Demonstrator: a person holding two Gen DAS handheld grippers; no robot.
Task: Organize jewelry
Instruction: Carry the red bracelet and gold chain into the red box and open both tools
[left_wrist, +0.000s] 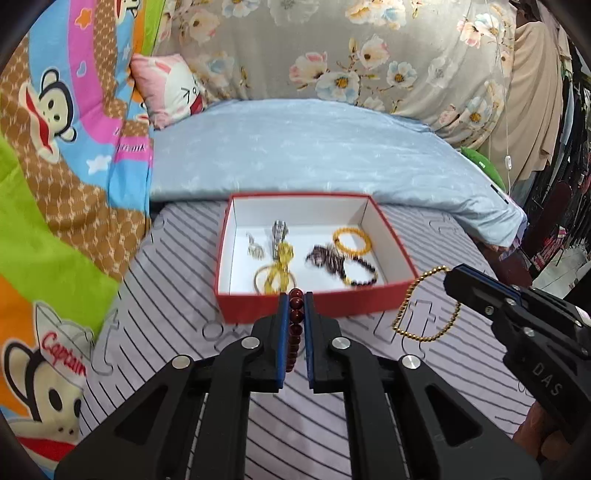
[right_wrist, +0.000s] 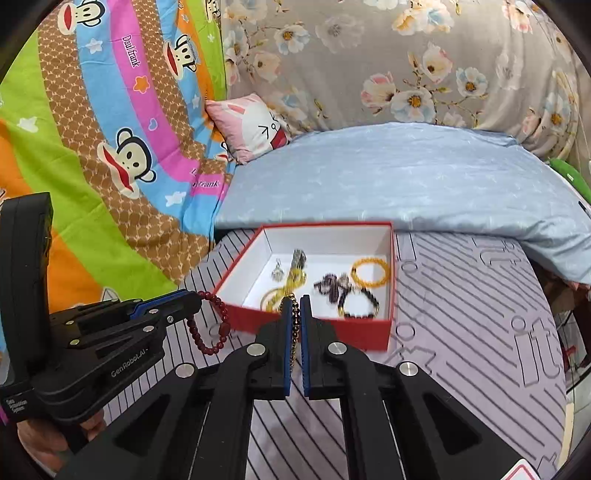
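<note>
Left gripper (left_wrist: 295, 297) clamped on dark red bead bracelet (right_wrist: 212, 325), right gripper (right_wrist: 295, 301) pinching gold bead chain (left_wrist: 424, 306). Best to carry both over red box (left_wrist: 399, 254) before letting go, no snagging the rim.

Bright even light, fisheye-bent dark edges, slight motion blur.

The left gripper (left_wrist: 295, 299) pinches a dark red bead bracelet (left_wrist: 295, 325) at six o'clock, just below the red box (left_wrist: 391, 236). At four o'clock the right gripper (left_wrist: 452, 278) dangles a gold bead bracelet (left_wrist: 410, 295) over the striped mat (left_wrist: 166, 295).
</note>
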